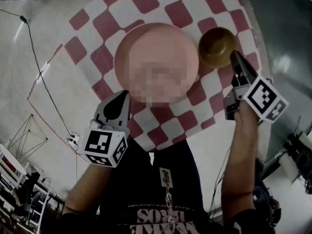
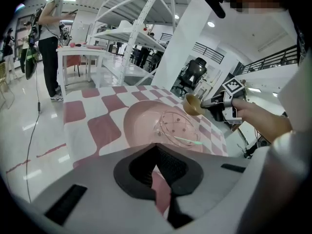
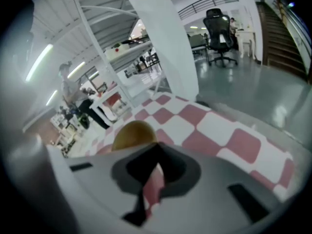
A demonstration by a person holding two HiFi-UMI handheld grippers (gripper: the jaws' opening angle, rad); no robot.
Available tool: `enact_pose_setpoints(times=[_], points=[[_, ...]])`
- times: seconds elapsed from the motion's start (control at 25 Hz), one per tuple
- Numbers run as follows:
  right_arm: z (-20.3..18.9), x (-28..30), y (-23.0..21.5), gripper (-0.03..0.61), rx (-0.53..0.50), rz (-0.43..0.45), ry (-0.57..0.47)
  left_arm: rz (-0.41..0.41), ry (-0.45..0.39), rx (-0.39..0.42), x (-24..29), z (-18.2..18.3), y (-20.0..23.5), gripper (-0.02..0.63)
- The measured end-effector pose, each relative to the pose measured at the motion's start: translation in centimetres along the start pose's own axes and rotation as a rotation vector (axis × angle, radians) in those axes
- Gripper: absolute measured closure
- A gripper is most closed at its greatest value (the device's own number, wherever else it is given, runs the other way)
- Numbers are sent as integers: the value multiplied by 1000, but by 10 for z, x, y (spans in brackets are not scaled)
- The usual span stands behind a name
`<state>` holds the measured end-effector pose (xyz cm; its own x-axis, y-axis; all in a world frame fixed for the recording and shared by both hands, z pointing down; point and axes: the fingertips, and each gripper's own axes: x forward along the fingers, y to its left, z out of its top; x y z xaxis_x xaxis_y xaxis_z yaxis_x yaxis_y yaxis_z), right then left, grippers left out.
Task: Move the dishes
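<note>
A large pink plate [image 1: 146, 43] lies on the red-and-white checked cloth [image 1: 161, 4]. In the left gripper view the plate [image 2: 141, 123] carries a clear glass bowl [image 2: 180, 126] with a green streak in it. My left gripper [image 1: 122, 95] is shut, its tips [image 2: 156, 146] at the plate's near rim; I cannot tell whether they touch it. To the plate's right, my right gripper [image 1: 234, 56] is shut on the rim of a small brown bowl [image 1: 217, 45]. From the left, the bowl [image 2: 192, 105] hangs tilted above the cloth. It [image 3: 134, 133] shows just beyond the right gripper [image 3: 156, 147].
The table edge [image 1: 253, 43] runs close to the right of the brown bowl. A black cable [image 1: 41, 77] lies on the pale floor at left. A person [image 2: 48, 48] stands by a white table [image 2: 80, 55] far off. White racks and an office chair [image 3: 219, 30] stand beyond.
</note>
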<state>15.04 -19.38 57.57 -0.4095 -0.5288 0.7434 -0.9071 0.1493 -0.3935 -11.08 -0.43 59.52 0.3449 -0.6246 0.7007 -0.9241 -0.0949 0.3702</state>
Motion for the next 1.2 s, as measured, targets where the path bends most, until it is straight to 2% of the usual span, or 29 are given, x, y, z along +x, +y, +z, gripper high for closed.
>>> enact_pose_setpoints(times=[0.16,0.32,0.52,0.56,0.64,0.8,0.88,0.96,1.08,1.2], points=[[0,5,-29,540,4,-46,13,9,-7,-4,0,-2,-8,588],[-10,9,-39,538,-20,-84,38,20,1,-8,-1,-8,-11,588],[-9,10,-38,534,-171,-145,22,40,-14,-15,-1,-6,-12,588],[-7,8,-37,524,-196,-157,14,42,-16,-14,0,-6,-12,588],[-2,0,-36,437,-240,-180,-9,45,-19,-14,2,-6,-14,588],[6,-28,-16,425,-347,-202,-63,47,-23,-13,3,-4,-17,588],[3,-41,9,425,-385,-171,-77,44,-23,-9,3,-3,-17,588],[-15,-45,45,425,-378,-77,-50,43,-22,-11,3,-3,-17,588],[-58,-39,108,425,-346,111,50,42,-20,-13,4,-2,-16,588],[-96,-29,154,425,-411,205,135,32,-13,-4,4,-2,-16,588]])
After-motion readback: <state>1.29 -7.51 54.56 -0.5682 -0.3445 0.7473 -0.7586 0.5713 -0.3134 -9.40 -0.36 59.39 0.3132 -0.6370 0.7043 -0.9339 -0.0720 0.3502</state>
